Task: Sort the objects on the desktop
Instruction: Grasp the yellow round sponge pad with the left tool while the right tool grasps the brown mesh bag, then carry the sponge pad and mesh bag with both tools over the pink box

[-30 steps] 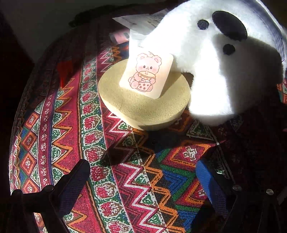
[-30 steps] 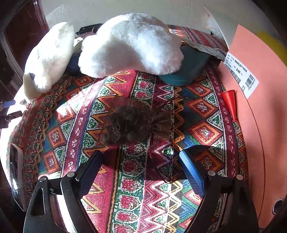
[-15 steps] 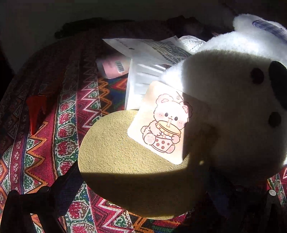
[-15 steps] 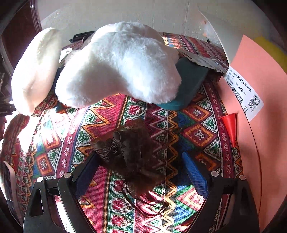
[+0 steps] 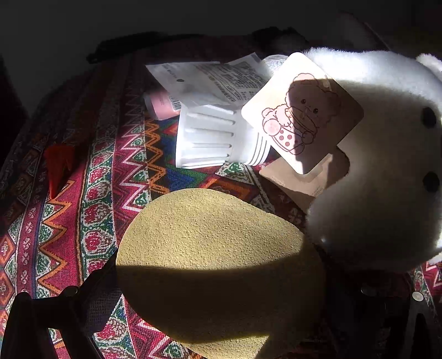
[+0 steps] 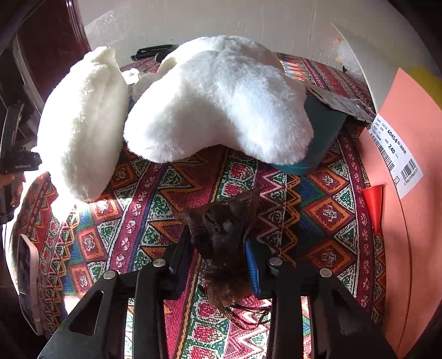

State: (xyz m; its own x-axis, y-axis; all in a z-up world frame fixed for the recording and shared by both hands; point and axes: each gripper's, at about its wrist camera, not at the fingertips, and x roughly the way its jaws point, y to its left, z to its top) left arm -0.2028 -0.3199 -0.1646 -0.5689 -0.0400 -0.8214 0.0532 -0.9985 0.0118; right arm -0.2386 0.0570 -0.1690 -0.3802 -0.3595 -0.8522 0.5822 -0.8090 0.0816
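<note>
Right gripper (image 6: 221, 254) jaws now clamped on brown mesh pouch (image 6: 221, 234); left gripper (image 5: 221, 292) jaws straddle sponge (image 5: 215, 265), grip unclear; patterned tablecloth (image 6: 317, 210).

I'm at home: a patterned woven tablecloth (image 6: 154, 193), white plush toys (image 6: 221, 102) at twelve o'clock, plain wall (image 6: 221, 22) behind.
</note>
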